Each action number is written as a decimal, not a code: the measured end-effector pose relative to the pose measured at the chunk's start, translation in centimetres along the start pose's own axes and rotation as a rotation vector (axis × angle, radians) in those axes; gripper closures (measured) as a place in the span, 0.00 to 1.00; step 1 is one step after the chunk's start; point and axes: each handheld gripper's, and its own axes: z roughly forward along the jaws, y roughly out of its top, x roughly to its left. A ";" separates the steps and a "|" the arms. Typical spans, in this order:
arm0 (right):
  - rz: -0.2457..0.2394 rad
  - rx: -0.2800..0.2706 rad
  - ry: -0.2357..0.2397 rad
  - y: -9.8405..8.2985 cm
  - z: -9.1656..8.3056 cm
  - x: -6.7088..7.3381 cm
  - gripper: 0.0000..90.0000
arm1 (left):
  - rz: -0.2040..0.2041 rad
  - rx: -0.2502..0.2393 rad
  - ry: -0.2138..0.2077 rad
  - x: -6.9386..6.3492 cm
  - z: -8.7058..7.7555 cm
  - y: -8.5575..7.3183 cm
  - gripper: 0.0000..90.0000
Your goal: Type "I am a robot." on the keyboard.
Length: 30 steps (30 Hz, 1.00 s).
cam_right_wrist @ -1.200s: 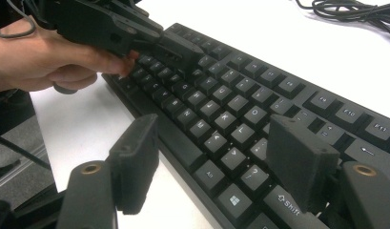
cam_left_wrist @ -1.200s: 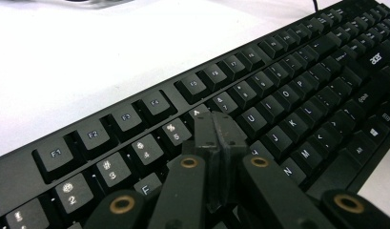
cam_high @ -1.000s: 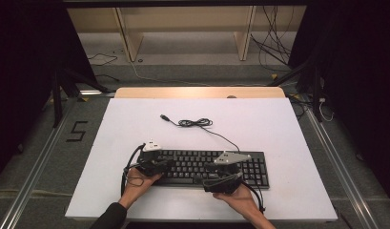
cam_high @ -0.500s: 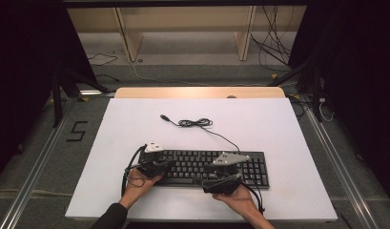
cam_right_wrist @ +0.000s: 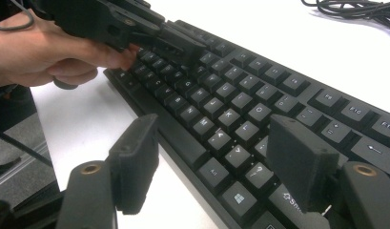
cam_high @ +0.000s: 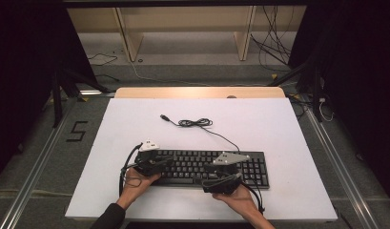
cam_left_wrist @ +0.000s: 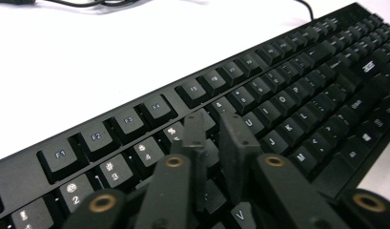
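Keyboard (cam_high: 207, 167), black with matte keys, lies near the white table's (cam_high: 278, 124) front edge; left gripper (cam_left_wrist: 216, 126), narrowly parted, has just been opening; right gripper (cam_right_wrist: 221, 152) gapes wide over its near edge.

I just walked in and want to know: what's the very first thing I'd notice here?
A black keyboard lies near the front edge of the white table, with a person's two hands holding grippers over it. The left gripper, jaws just opening a little with nothing between them, hovers above the number keys; the right gripper gapes wide over the keyboard's near edge. Behind lies its tangled cable.
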 end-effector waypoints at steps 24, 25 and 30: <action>0.025 0.009 0.004 0.4 0.6 -0.3 0.45 | -0.042 -0.120 -0.041 0.0 -4.4 -1.2 0.45; 0.028 0.009 0.005 0.4 0.6 -0.3 0.45 | -0.047 -0.128 -0.039 0.0 -4.6 -1.4 0.44; 0.034 0.017 -0.003 0.6 0.8 -0.5 0.53 | -0.057 -0.158 -0.040 0.1 -5.4 -2.0 0.41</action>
